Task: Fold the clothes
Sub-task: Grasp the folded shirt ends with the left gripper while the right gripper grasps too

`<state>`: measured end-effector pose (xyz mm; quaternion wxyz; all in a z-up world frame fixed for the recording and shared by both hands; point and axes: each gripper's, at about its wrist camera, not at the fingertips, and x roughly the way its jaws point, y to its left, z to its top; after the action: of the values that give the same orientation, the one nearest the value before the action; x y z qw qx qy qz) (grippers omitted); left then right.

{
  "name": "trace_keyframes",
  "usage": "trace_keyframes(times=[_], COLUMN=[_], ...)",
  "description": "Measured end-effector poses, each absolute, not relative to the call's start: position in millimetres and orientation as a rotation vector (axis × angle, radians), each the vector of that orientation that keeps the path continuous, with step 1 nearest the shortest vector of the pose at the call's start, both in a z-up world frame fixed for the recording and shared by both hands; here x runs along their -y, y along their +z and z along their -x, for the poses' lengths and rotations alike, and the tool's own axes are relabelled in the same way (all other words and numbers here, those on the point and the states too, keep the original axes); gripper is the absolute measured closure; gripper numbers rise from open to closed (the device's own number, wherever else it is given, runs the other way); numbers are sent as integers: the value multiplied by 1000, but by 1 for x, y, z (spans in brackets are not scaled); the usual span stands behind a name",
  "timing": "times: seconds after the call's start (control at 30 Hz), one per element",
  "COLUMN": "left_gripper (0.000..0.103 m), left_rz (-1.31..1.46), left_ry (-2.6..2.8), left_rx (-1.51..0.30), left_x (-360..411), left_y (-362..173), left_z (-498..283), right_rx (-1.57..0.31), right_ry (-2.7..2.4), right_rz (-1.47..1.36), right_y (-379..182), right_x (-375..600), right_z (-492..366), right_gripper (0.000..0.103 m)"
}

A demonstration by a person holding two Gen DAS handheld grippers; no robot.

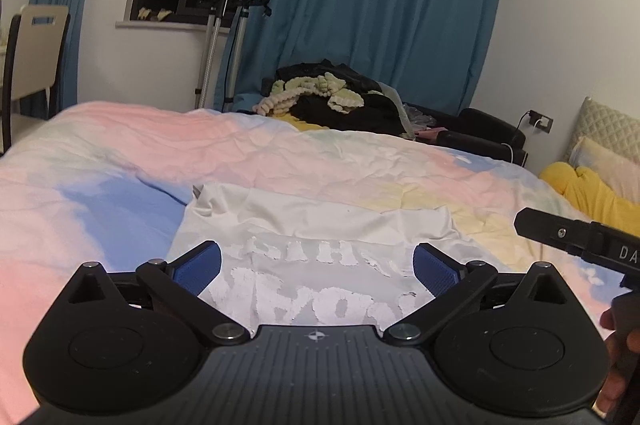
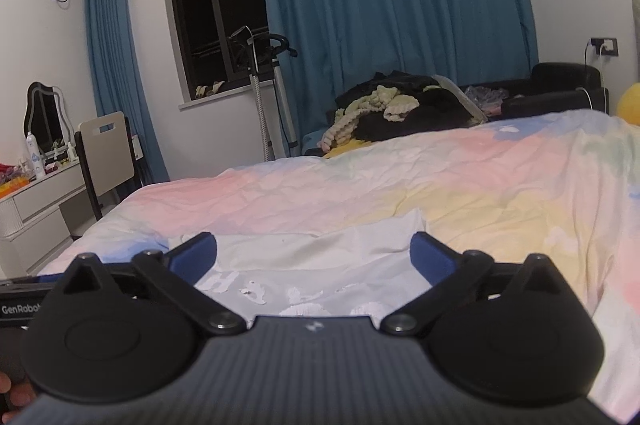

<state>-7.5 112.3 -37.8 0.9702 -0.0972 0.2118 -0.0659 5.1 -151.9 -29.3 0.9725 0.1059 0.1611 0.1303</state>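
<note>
A white cotton T-shirt with cracked white lettering [image 1: 320, 249] lies spread flat on a pastel pink, blue and yellow quilt cover [image 1: 280, 153] that dresses the bed. In the left wrist view the left gripper [image 1: 317, 267] hangs just above the shirt with its 2 blue-padded fingers [image 1: 200, 267] spread wide, nothing between them; the printed letters sit directly in the gap and run on under the gripper's black body. The shirt's far edge, a folded band of plain fabric, lies beyond the fingertips.

The right gripper [image 2: 314, 257] is likewise spread wide and empty, low over the same shirt [image 2: 320, 253], whose print shows between its fingers (only scraps of lettering are readable). One corner of the fabric [image 2: 414, 221] peaks up just past the right-hand finger. In the left wrist view, part of the right gripper shows as a black bar [image 1: 576, 235] at the right edge, over the quilt beside the shirt.

Behind the bed, a heap of dark clothing with a pale knitted piece [image 1: 332, 97] rests in front of teal curtains [image 1: 380, 5]. A yellow cushion [image 1: 588, 191] lies at the bed's right side.
</note>
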Motion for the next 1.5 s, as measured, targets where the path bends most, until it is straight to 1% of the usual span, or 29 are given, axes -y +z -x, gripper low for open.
trace_keyframes(times=[0.13,0.23,0.43,0.67,0.87,0.97,1.0,1.03,1.07,1.1,1.13,1.17,1.2,1.23,1.3,1.4,1.5], left_gripper=[0,0,0,1,3,14,22,31,36,47,55,59,65,71,78,83,85], left_rz=[304,440,791,1184,1265,1252,1249,1247,1245,1243,1242,1243,1243,1241,1233,1241,1234], left_ry=[-167,-204,-247,-220,-174,-159,-147,-137,-127,-119,-118,-119,-120,-121,-130,-159,-196], left_rx=[-473,-519,-616,-750,-750,-733,-733,-734,-737,-738,-736,-732,-727,-723,-699,-637,-586], left_x=[-121,-134,-169,-199,-205,-206,-206,-207,-208,-209,-210,-210,-211,-211,-211,-213,-214], left_y=[-42,-50,-77,-131,-150,-150,-151,-152,-154,-155,-156,-156,-155,-153,-146,-131,-112], left_z=[3,-2,-14,-33,-56,-64,-66,-68,-69,-70,-70,-70,-70,-69,-64,-52,-39], right_rx=[-347,-384,-569,-740,-702,-681,-674,-667,-659,-652,-645,-638,-631,-624,-609,-588,-557], right_ry=[256,259,247,167,158,154,153,152,151,150,149,147,146,145,143,139,151], right_rz=[-252,-321,-737,-1189,-1201,-1200,-1200,-1200,-1200,-1200,-1200,-1200,-1199,-1199,-1199,-1198,-1177], right_y=[-31,-36,-74,-137,-136,-135,-135,-134,-134,-133,-133,-133,-132,-132,-131,-130,-115], right_x=[157,163,198,225,227,228,228,229,229,229,229,230,230,230,231,232,234], right_z=[-9,-14,-33,-46,-50,-53,-54,-54,-55,-56,-57,-57,-58,-59,-61,-63,-55], right_gripper=[0,0,0,0,0,1,7,15,21,32,46,52,64,71,80,84,85])
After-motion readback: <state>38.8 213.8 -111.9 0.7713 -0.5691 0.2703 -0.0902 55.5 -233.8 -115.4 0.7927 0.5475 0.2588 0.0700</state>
